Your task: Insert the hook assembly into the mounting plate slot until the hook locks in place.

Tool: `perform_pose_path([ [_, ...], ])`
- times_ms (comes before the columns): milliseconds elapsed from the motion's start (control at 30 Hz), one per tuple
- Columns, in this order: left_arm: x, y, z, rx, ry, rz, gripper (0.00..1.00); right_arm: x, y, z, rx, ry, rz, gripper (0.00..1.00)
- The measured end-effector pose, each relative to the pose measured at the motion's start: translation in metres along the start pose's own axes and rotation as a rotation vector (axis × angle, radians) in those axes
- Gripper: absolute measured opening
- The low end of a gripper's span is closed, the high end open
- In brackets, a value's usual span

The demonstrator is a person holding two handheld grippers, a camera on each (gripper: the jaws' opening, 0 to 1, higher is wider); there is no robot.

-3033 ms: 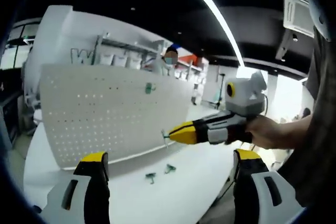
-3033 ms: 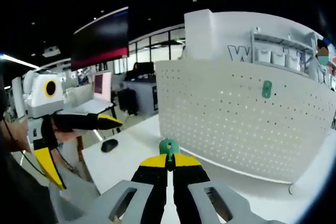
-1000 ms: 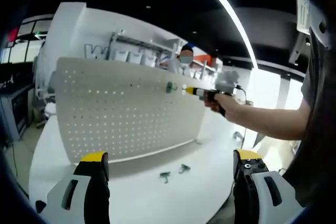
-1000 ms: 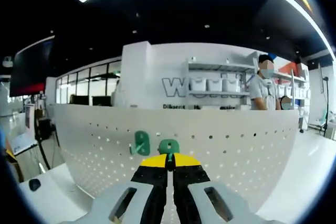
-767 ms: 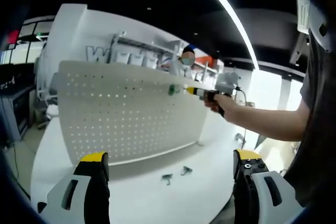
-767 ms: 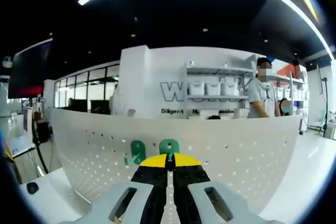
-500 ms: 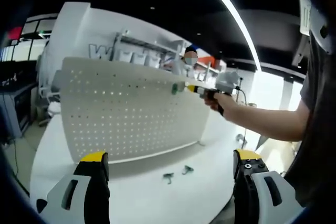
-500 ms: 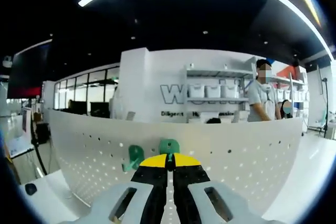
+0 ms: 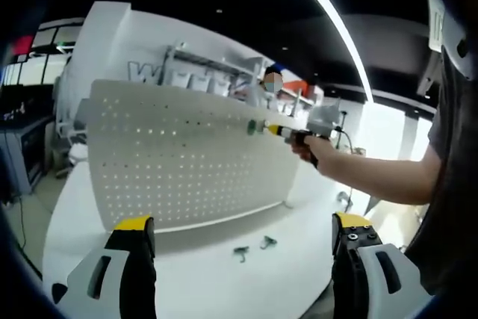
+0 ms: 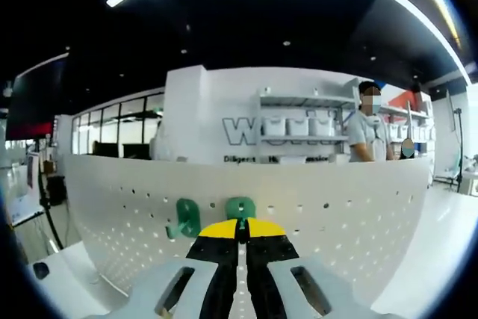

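Right gripper (image 10: 240, 228): pinched tight on a green hook (image 10: 240, 208), held out at arm's length and aimed square at the upper rows of the white pegboard (image 10: 358, 229). I'd say that's so the hook's back can meet a hole head-on.
Right gripper from the other side: in the left gripper view it (image 9: 278, 131) sits right at the board's top right area, the person's forearm (image 9: 373, 181) stretched across behind it.
Green hook, position: at the board face or just off it; whether it has seated, I can't tell from here.
Left gripper (image 9: 239, 233): jaws spread wide, holding nothing, hanging back low over the tabletop (image 9: 194, 274). My read: it's kept clear so the board and spares stay in sight.
Mounted hook (image 10: 184, 219): a second green one already hanging on the board, just beside the one being carried. That's the close neighbour to mind; the new hook needs its own holes.
Spare hooks (image 9: 254, 247): two small ones lying on the tabletop in front of the board's foot, well apart from the action.
Background: shelves with white bins (image 10: 306, 125), lettering on the far wall, a person (image 10: 366, 128) standing beyond the board, nobody in the way.
Obstructions: nothing between gripper and board that I can see.
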State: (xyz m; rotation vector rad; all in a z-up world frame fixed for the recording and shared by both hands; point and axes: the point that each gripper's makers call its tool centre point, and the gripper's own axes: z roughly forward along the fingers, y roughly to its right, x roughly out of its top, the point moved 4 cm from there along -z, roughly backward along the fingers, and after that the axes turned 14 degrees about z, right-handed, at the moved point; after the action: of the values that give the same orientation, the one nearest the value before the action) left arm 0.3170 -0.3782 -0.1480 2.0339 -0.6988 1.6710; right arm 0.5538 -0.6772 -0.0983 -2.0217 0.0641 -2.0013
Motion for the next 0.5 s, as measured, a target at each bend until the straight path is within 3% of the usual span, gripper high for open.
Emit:
perform_pose_path([
  [500, -0.0007, -0.0038, -0.0075, 0.02, 0.011, -0.012, 0.99, -0.0038, -0.003, 0.0022, -0.036, -0.017, -0.044, 0.01],
])
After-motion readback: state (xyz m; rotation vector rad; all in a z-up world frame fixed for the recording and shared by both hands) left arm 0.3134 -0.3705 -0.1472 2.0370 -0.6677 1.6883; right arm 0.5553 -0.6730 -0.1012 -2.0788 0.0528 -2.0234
